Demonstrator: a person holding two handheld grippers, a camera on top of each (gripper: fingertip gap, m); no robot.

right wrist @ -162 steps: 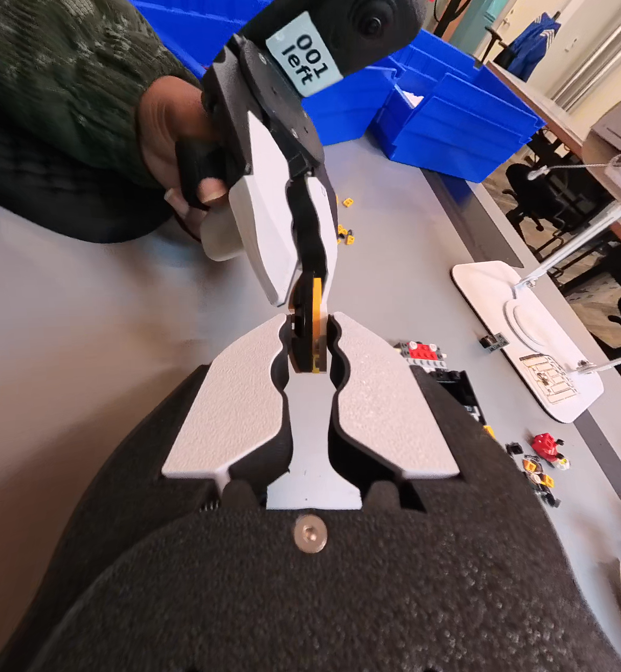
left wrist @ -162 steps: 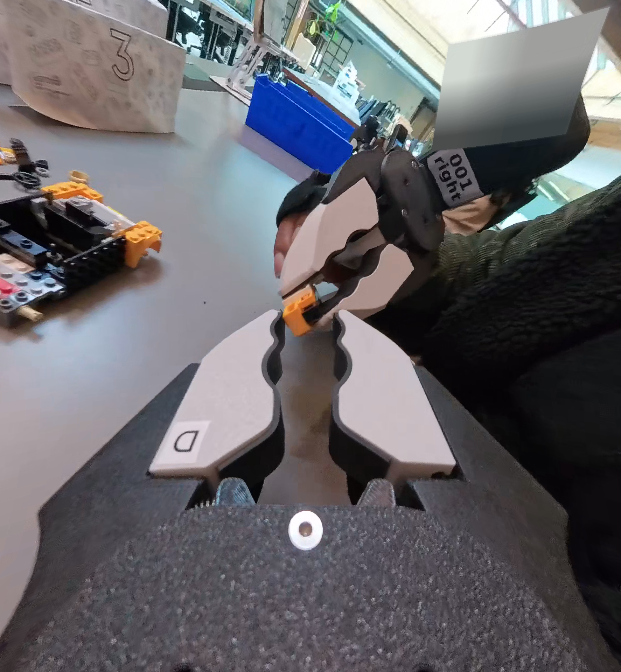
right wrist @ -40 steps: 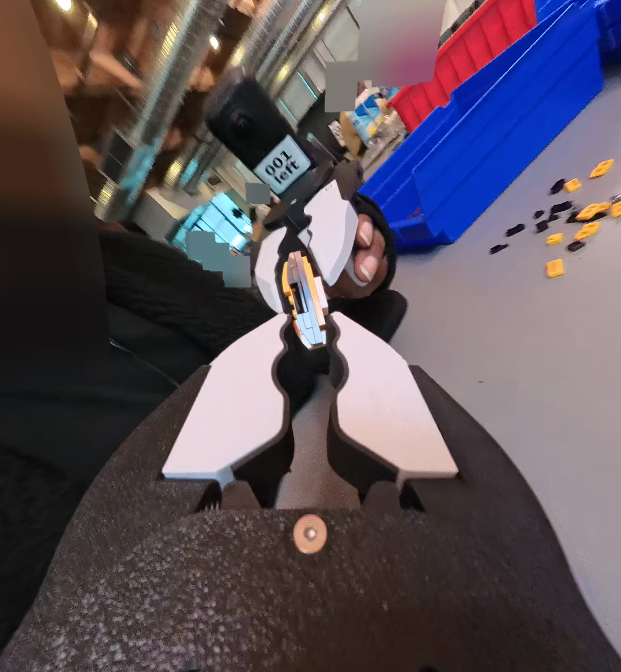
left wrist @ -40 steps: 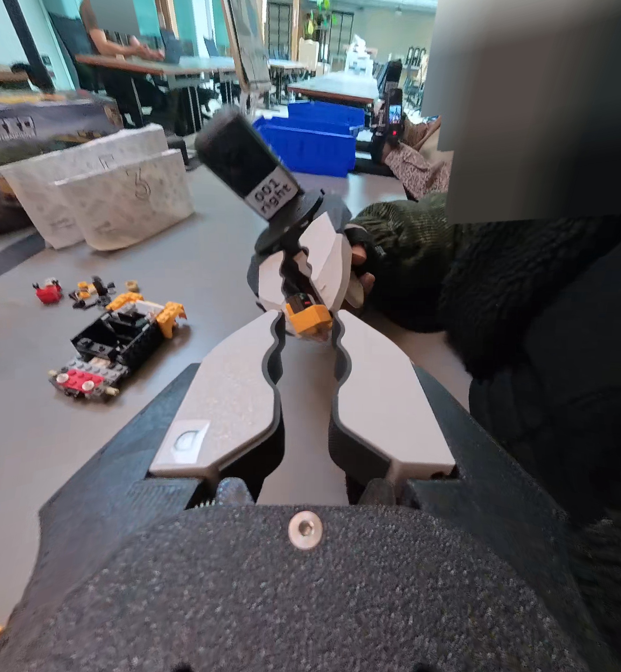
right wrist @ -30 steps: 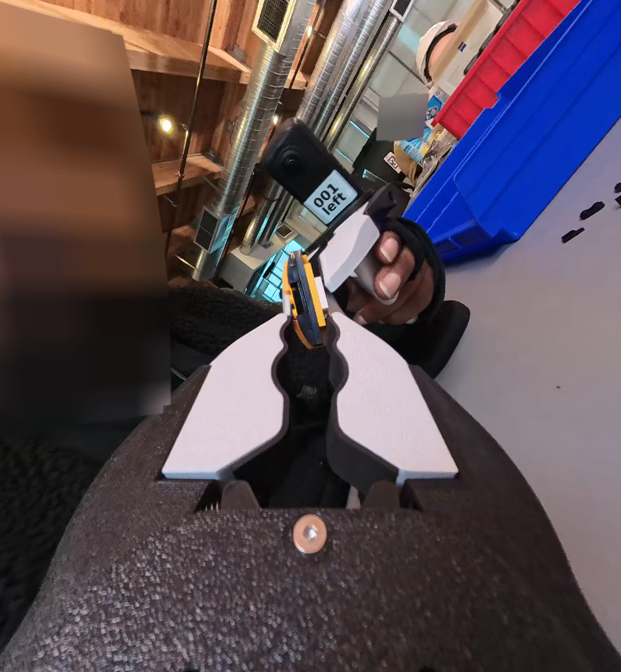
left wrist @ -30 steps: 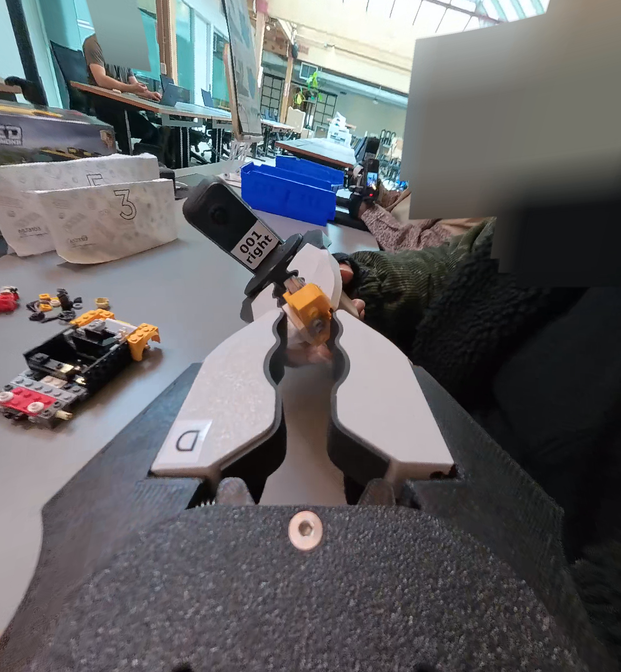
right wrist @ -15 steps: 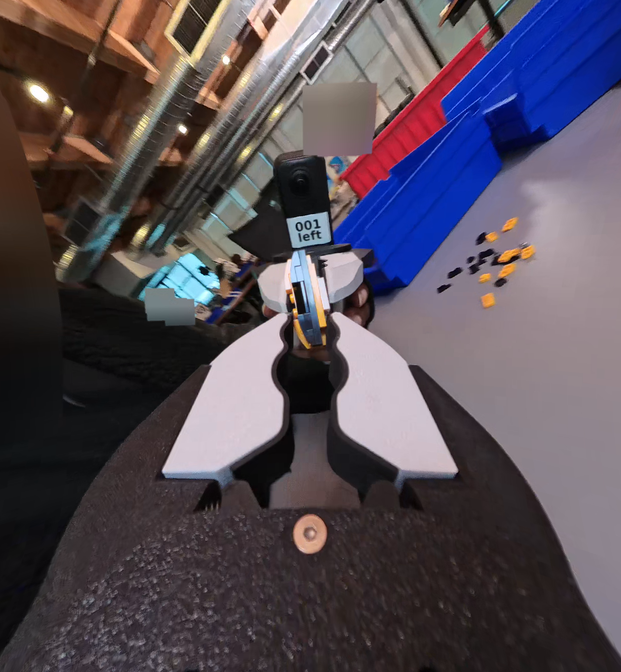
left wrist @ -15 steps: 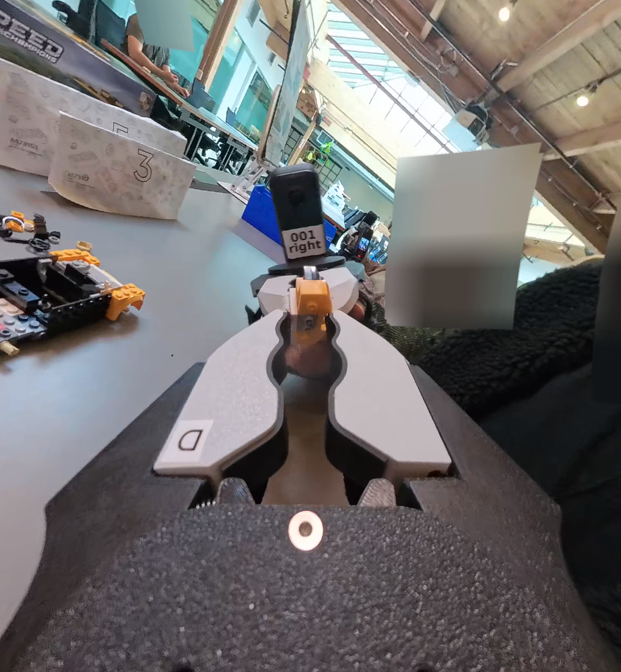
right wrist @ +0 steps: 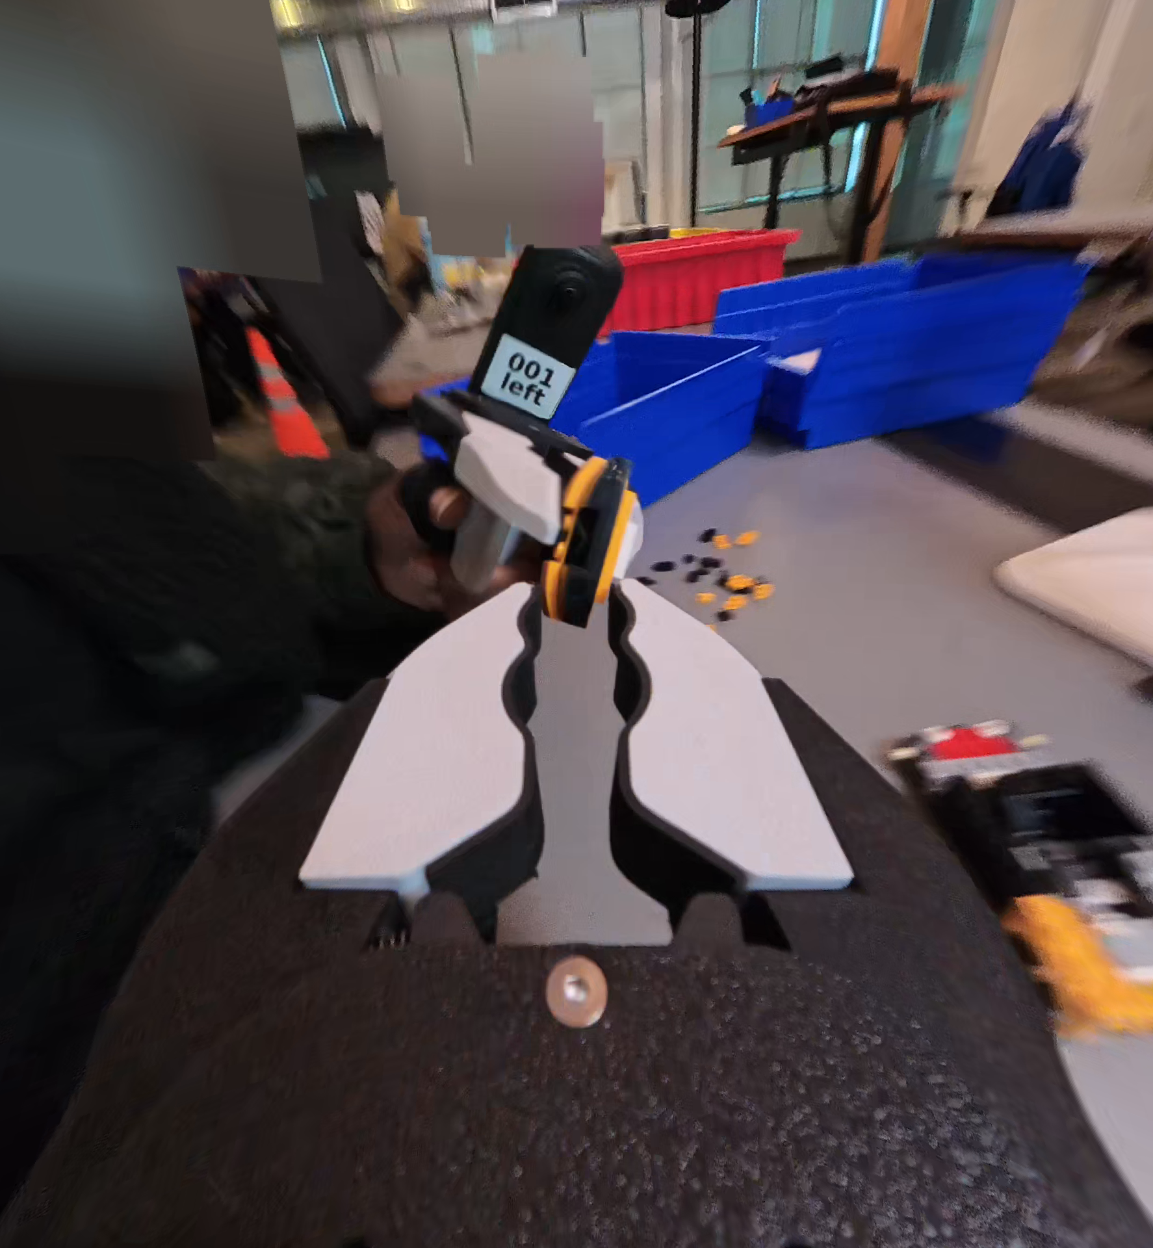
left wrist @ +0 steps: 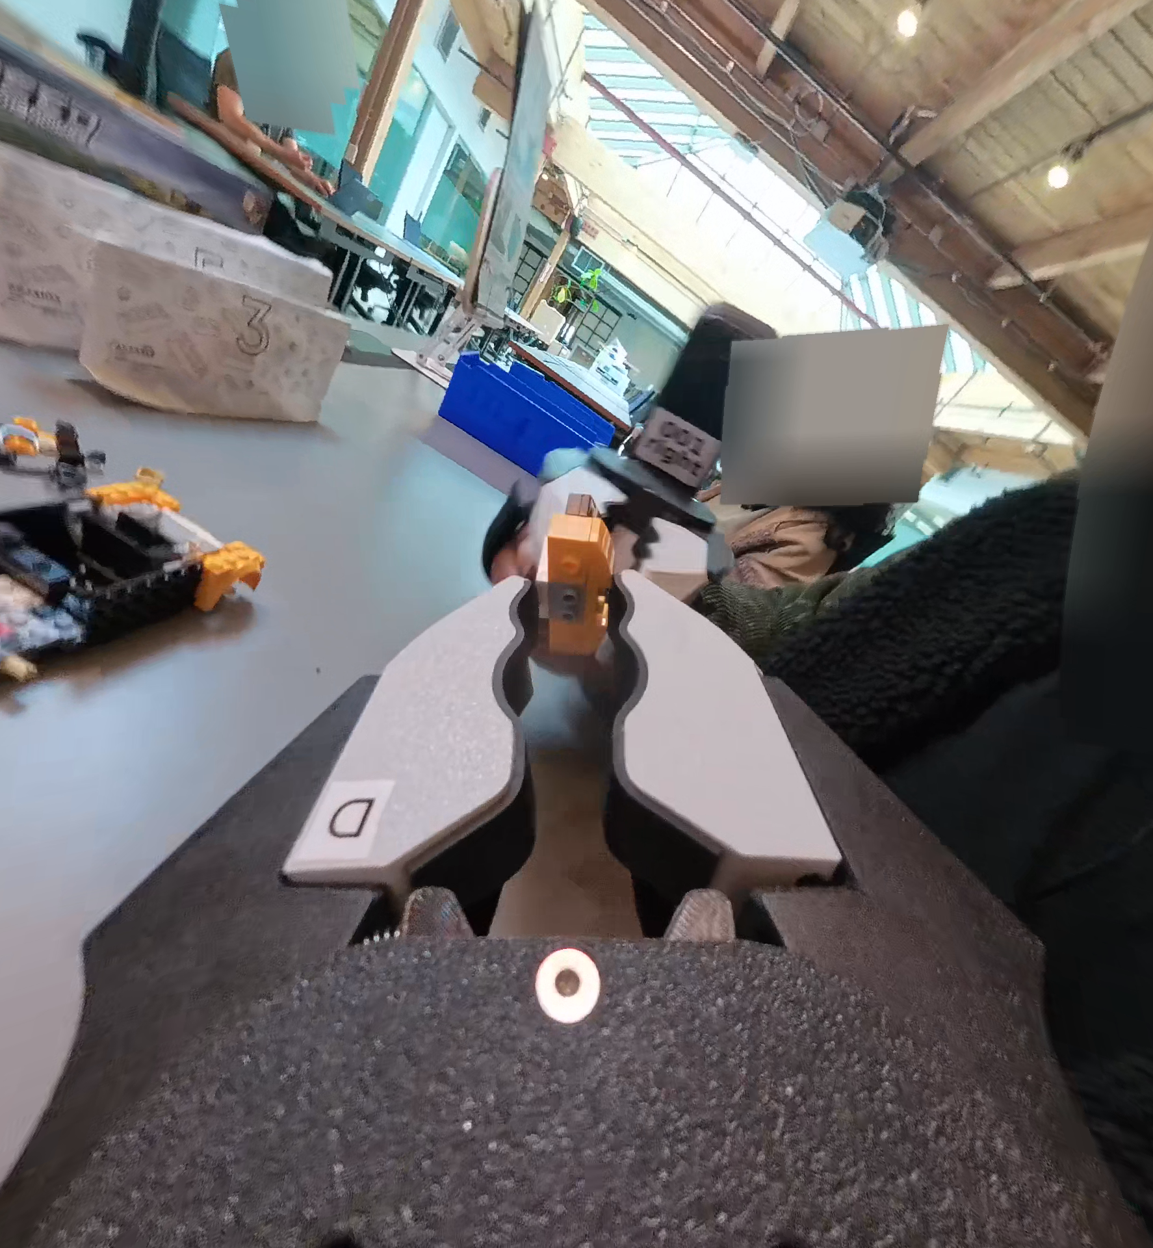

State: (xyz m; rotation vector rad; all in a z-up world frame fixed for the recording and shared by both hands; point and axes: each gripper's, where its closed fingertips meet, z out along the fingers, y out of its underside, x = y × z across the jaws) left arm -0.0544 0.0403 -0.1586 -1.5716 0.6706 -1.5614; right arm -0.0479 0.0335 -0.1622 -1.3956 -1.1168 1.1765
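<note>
Setting: grey table [left wrist: 371,554] in an open workshop, blue bins [right wrist: 898,351] behind.
Brick piece: small orange-and-black brick assembly [left wrist: 575,594], held up off the table between both tools.
Left gripper [left wrist: 572,594]: my fingers narrowly parted, closed on the piece's sides.
Right gripper [right wrist: 570,598]: my fingers narrowly apart around the lower end; whether they press on it, I cannot tell.
Nearby: half-built brick car [left wrist: 87,560] and loose orange and black bits [right wrist: 729,581] on the table.
Risk: twisting my two hands against each other could split the piece or drop it.
Unclear: motion blur; the contact faces are hidden.
</note>
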